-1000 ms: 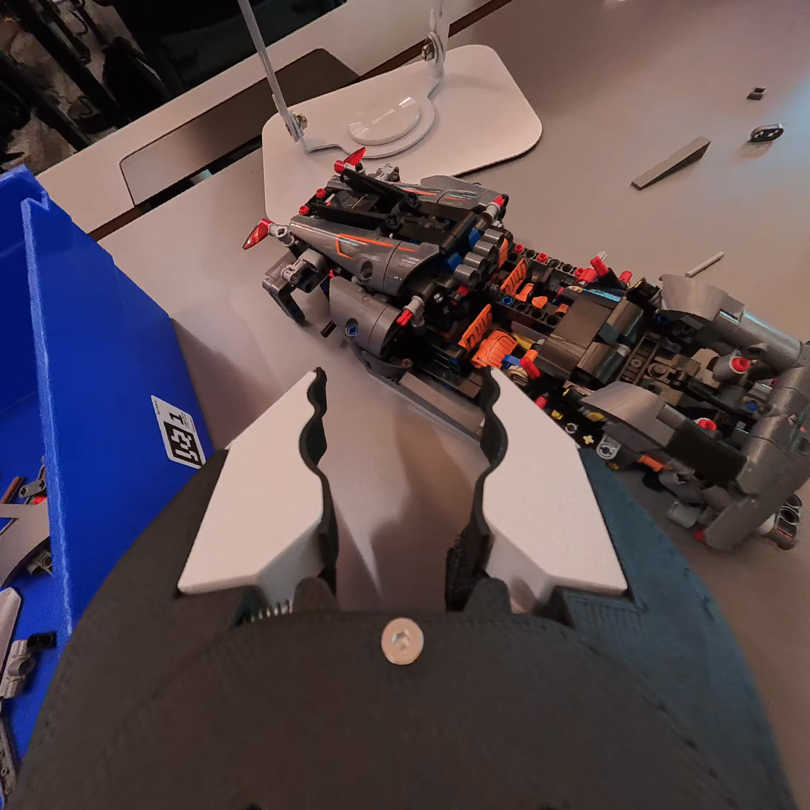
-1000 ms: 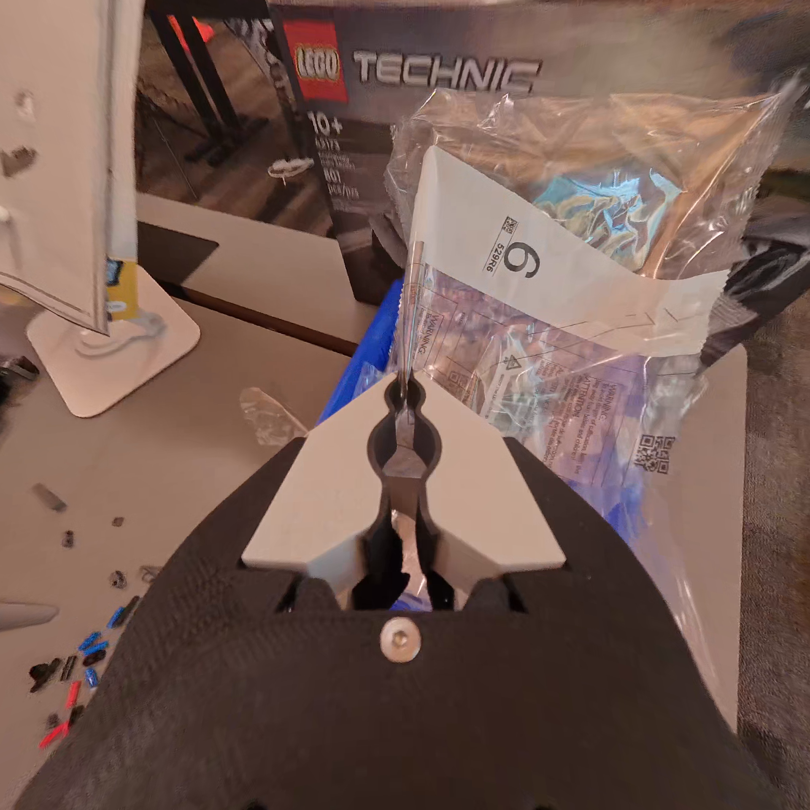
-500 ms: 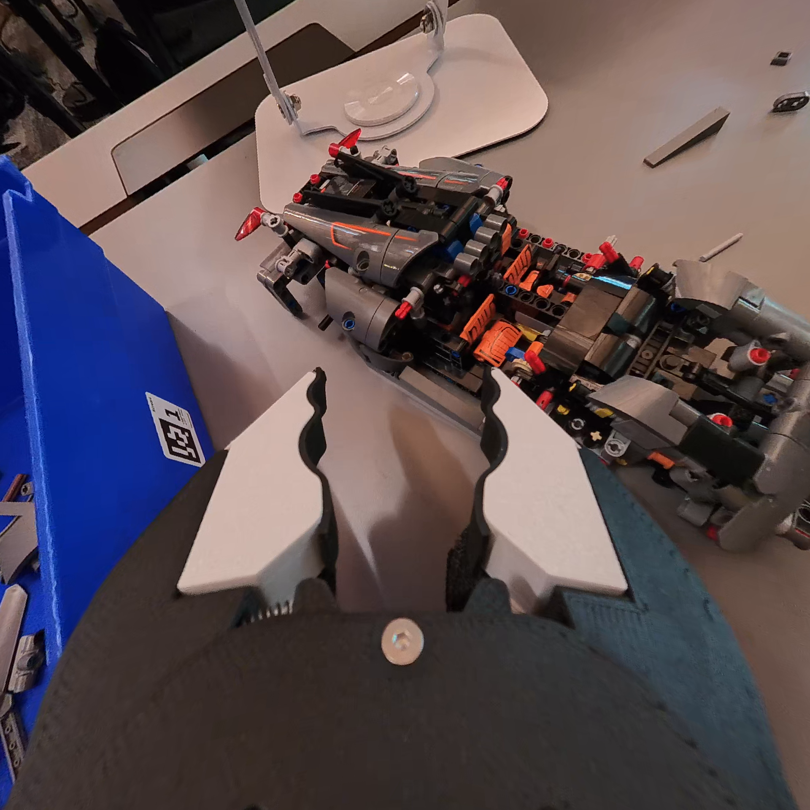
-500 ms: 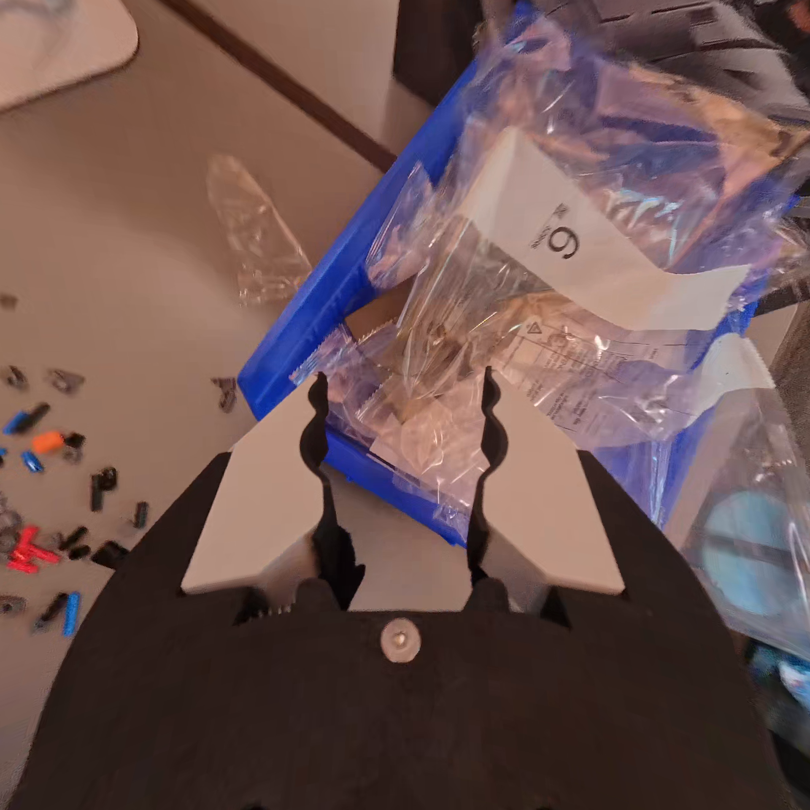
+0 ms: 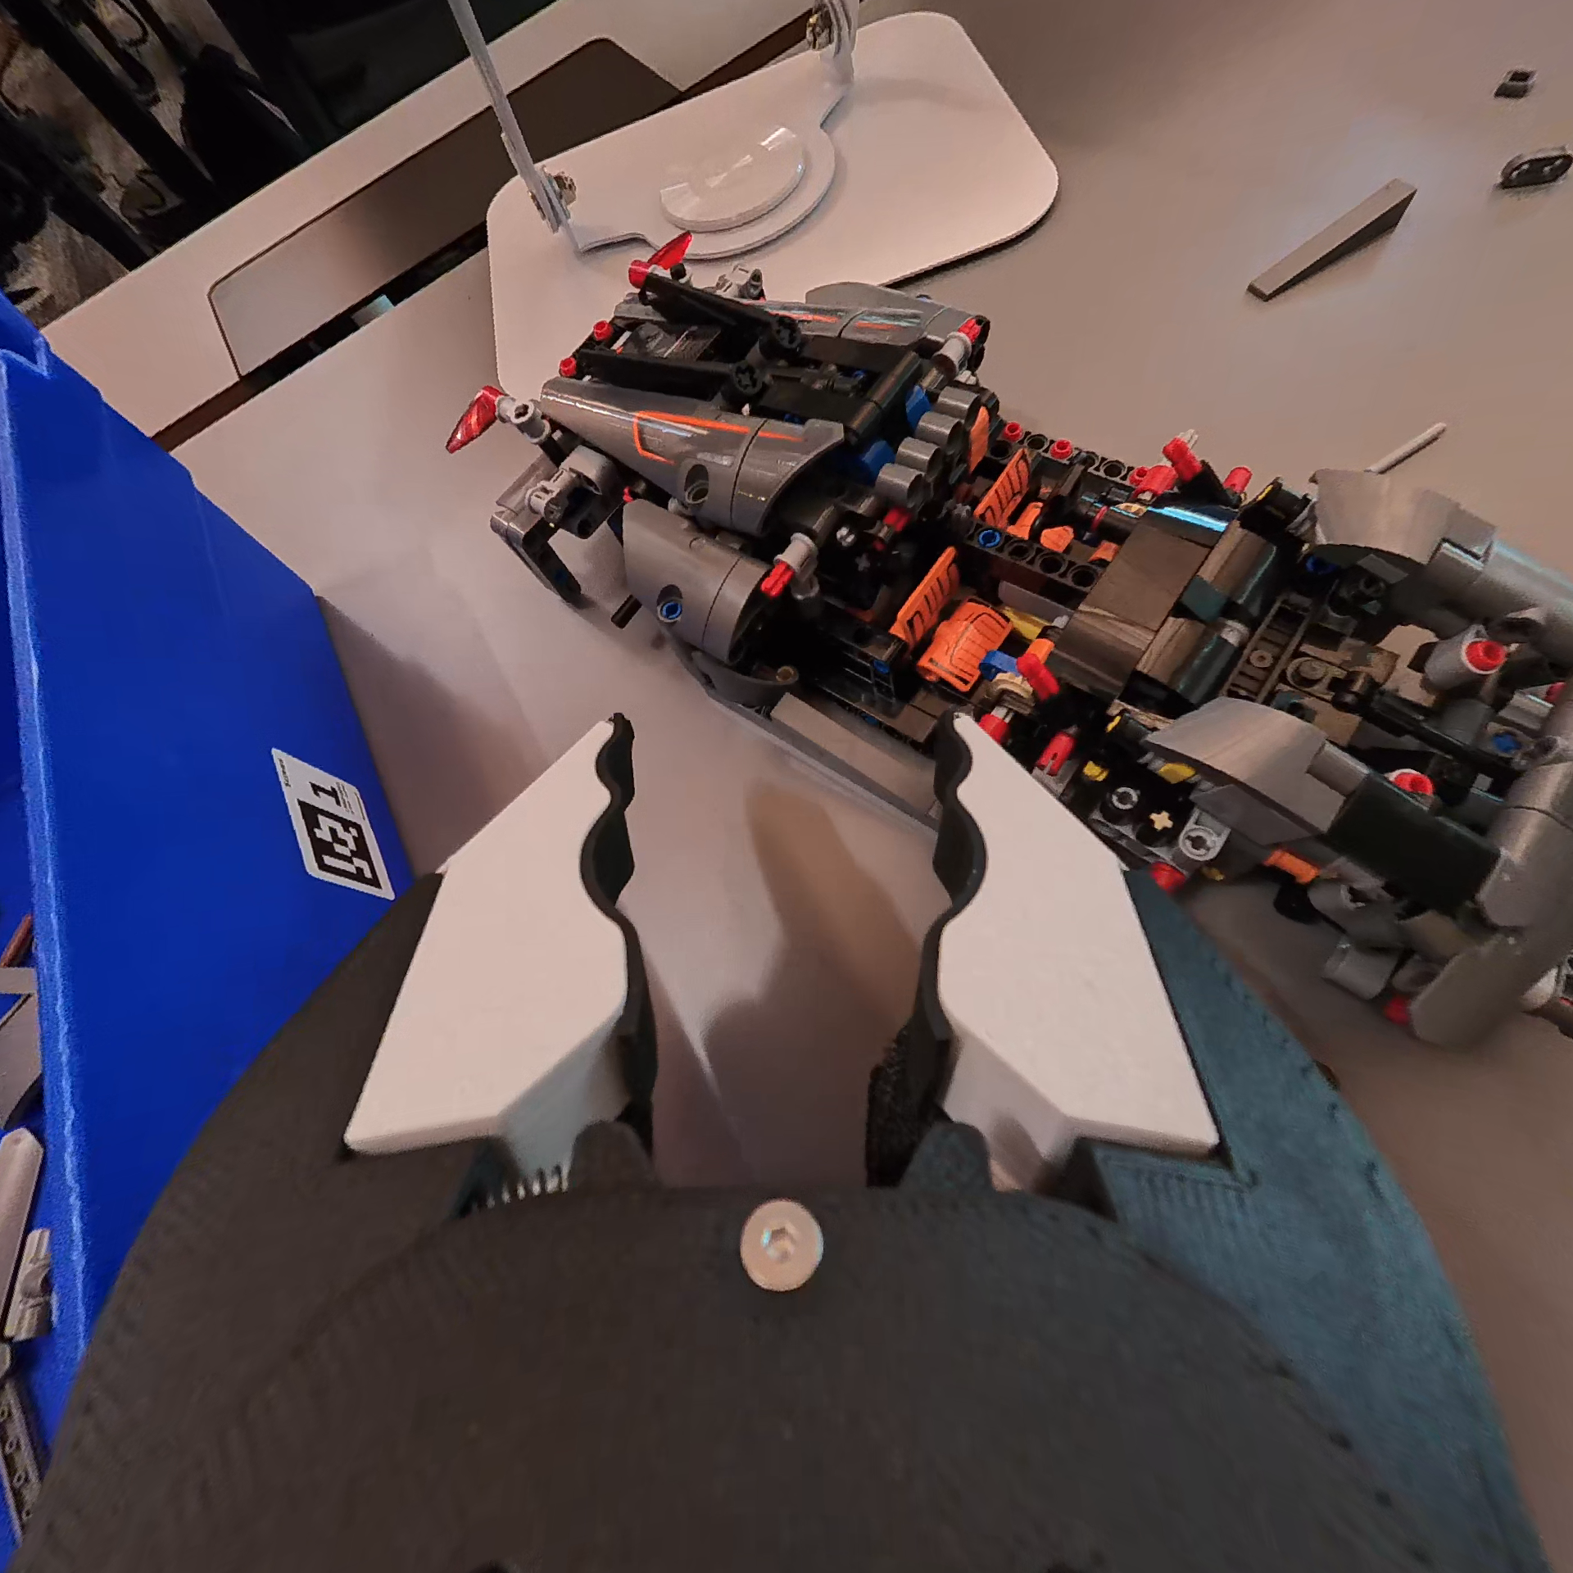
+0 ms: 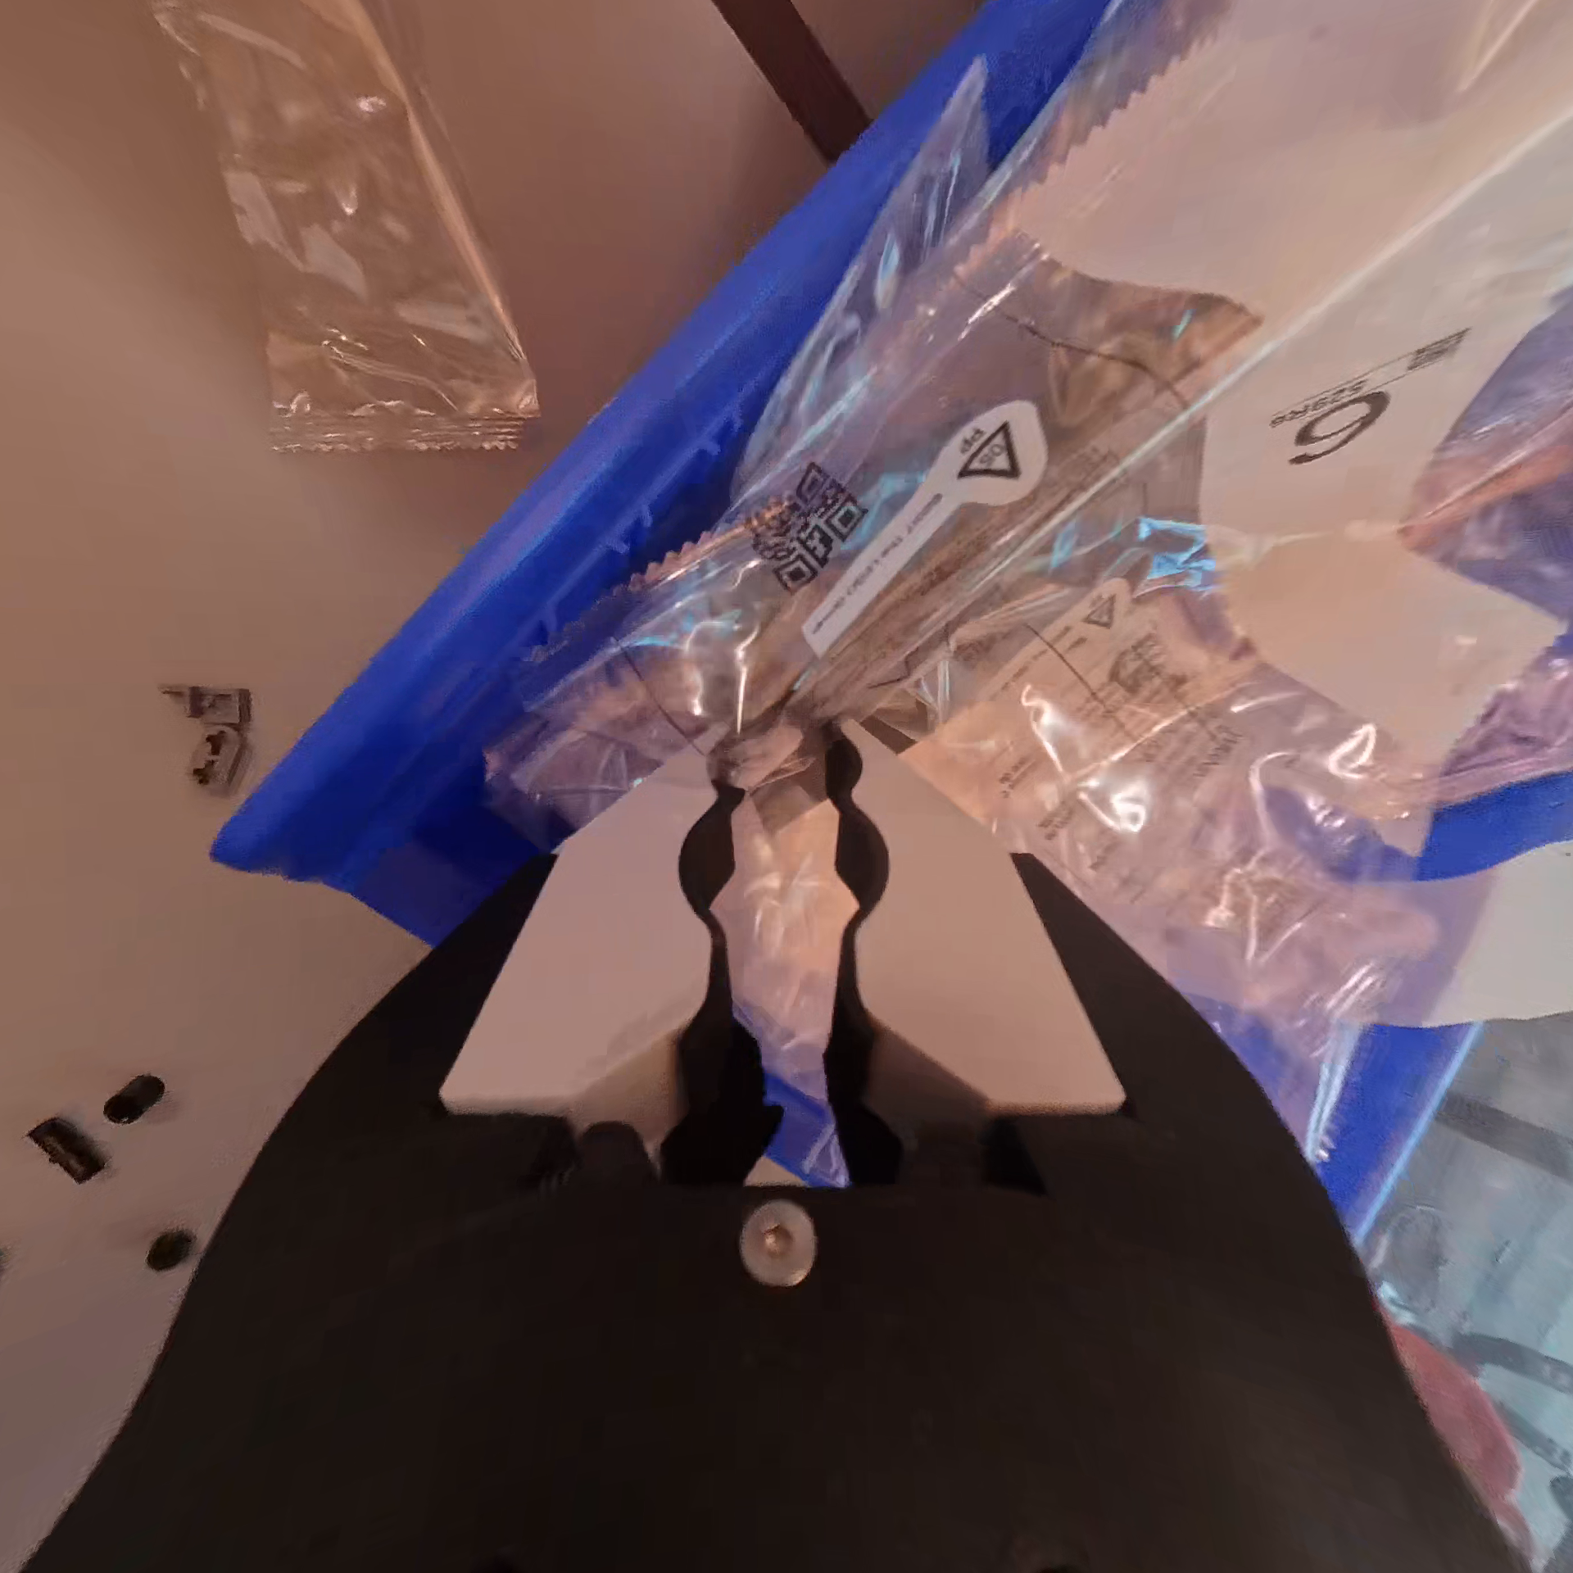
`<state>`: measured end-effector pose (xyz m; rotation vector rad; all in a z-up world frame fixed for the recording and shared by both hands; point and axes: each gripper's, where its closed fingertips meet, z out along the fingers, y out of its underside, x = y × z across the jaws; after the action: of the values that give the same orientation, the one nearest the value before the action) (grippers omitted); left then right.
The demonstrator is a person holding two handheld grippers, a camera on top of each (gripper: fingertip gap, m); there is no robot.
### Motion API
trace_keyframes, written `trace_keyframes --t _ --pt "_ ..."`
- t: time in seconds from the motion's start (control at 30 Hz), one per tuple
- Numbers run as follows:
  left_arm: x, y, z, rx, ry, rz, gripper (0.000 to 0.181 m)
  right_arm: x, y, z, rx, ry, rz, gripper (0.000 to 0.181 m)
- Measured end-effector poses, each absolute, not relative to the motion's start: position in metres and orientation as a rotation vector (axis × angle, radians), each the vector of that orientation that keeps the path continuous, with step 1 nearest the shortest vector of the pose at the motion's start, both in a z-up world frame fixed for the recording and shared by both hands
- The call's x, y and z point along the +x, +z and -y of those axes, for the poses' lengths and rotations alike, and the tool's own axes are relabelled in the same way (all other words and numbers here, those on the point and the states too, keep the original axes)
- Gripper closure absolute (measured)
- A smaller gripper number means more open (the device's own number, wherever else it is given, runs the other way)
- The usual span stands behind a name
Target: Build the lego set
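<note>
The partly built grey, black and orange lego car lies on the grey table in the left wrist view. My left gripper is open and empty, just in front of the car's near side. In the right wrist view my right gripper is closed on a bunched fold of a clear plastic parts bag. That bag lies with other clear bags over a blue bin. The bags hide what is inside the bin.
A second blue bin with loose parts stands left of the left gripper. A white stand base sits behind the car, a grey wedge piece at back right. An empty clear bag, a grey piece and small black pins lie left of the bin.
My right gripper let go of the lifted bag, dropped towards the bin with its jaws open, and has now closed on a bag there. My left gripper has barely moved.
</note>
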<state>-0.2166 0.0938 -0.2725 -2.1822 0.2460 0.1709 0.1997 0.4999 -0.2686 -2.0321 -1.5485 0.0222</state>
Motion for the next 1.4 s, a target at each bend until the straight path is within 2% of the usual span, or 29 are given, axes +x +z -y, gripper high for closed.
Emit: trace_keyframes --t 0.03,0.37,0.5,0.53,0.67,0.77,0.8,0.87,0.93,1.23,1.27,1.3,1.33,1.4 --pt "-0.217 -0.273 -0.094 -2.184 0.173 -0.247 0.112 0.199 -0.265 -0.501 -2.015 0.012 1.561 0.167" --pt "-0.218 -0.276 -0.093 -2.201 0.186 -0.257 0.112 0.212 -0.199 -0.522 -2.009 0.008 1.569 0.176" --pt "-0.218 -0.277 -0.093 -2.206 0.187 -0.258 0.112 0.215 -0.190 -0.517 -2.052 0.088 1.608 0.176" --pt "-0.218 -0.277 -0.093 -2.207 0.187 -0.257 0.112 0.212 -0.190 -0.514 -2.067 0.145 1.594 0.172" --pt "-0.218 -0.278 -0.093 -2.208 0.189 -0.256 0.112 0.213 -0.170 -0.505 -2.045 0.271 1.429 0.136" --pt "-0.219 -0.278 -0.093 -2.208 0.190 -0.256 0.112 0.241 -0.158 -0.497 -2.076 0.272 1.275 0.138" --pt "-0.219 -0.278 -0.093 -2.207 0.190 -0.257 0.112 0.253 -0.159 -0.493 -2.119 0.271 1.220 0.144" --pt "-0.219 -0.278 -0.094 -2.205 0.191 -0.259 0.112 0.274 -0.175 -0.486 -2.268 0.327 1.092 0.145" --pt "-0.219 -0.279 -0.094 -2.201 0.186 -0.259 0.112 0.289 -0.200 -0.483 -2.430 0.351 0.989 0.130" --pt "-0.221 -0.278 -0.089 -2.195 0.179 -0.237 0.113 0.279 -0.277 -0.514 -2.643 0.278 0.866 0.109" --pt "-0.221 -0.279 -0.089 -2.197 0.182 -0.235 0.113 0.277 -0.284 -0.516 -2.656 0.278 0.876 0.112" --pt "-0.222 -0.279 -0.088 -2.197 0.181 -0.234 0.113 0.274 -0.289 -0.519 -2.652 0.278 0.900 0.124" --pt "-0.222 -0.279 -0.088 -2.198 0.179 -0.231 0.113 0.271 -0.294 -0.520 -2.656 0.283 0.925 0.143" --pt "-0.224 -0.280 -0.088 -2.200 0.181 -0.230 0.113 0.264 -0.295 -0.524 -2.648 0.333 0.949 0.169"
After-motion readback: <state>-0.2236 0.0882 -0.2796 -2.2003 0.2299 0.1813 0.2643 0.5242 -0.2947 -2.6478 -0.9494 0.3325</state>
